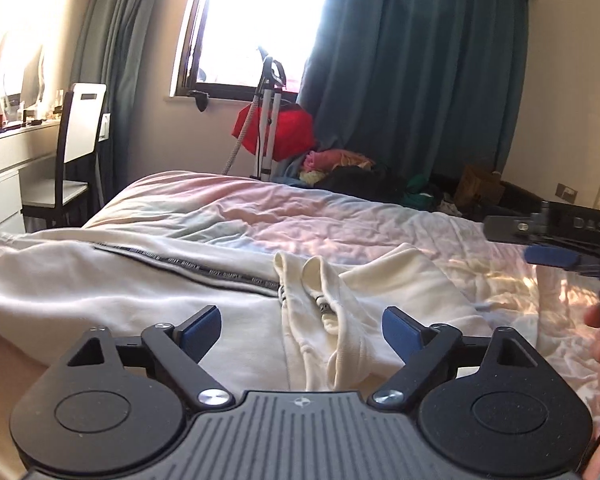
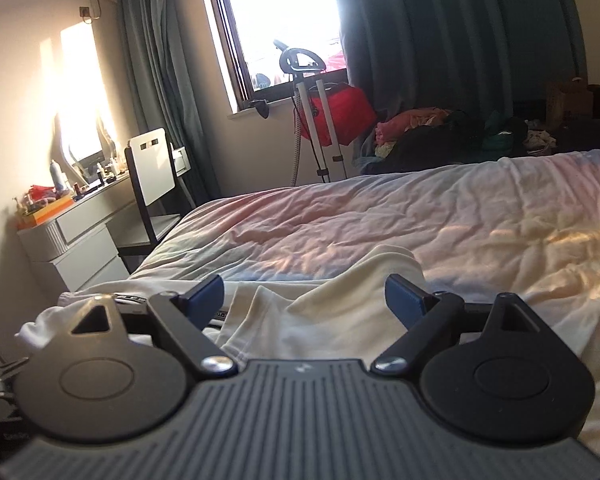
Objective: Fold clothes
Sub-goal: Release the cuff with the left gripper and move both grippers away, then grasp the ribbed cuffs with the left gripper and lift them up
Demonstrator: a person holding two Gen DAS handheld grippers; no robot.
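1. The bed [image 1: 340, 216] is seen to fill the middle of both views, its cover wrinkled and sunlit; it carries the garment.
2. A cream hoodie [image 1: 120, 292] is spread on the near part of the bed. Its long axis is judged to run across the left wrist view, from the body at the left to the hood end at the right, with the zip [image 1: 188, 268] lying along that axis.
3. The hood [image 1: 400, 280] is bunched at the right end and is seen in the right wrist view as a raised fold [image 2: 340, 296] directly ahead of that tool.
4. The left gripper [image 1: 302, 330] is held low over the hoodie, its jaws spread wide and empty; the collar and the cord ends [image 1: 324, 308] lie straight ahead between the blue pads [image 1: 204, 328], a little beyond them.
5. The right gripper [image 2: 304, 298] is likewise held with jaws wide apart and nothing between them. Whether the cloth is touched cannot be told.
6. The left gripper is judged nearer the collar and zip, the right gripper nearer the hood; a fold is judged to call for both ends of the long axis to be taken.
7. The right gripper also shows at the right edge of the left wrist view [image 1: 552, 256], well apart from the hoodie's body.
8. Raised letters reading "DAS" are made out on that tool's housing.
9. Repeated white lettering is printed along the dark zip tape; it is too small to be read.
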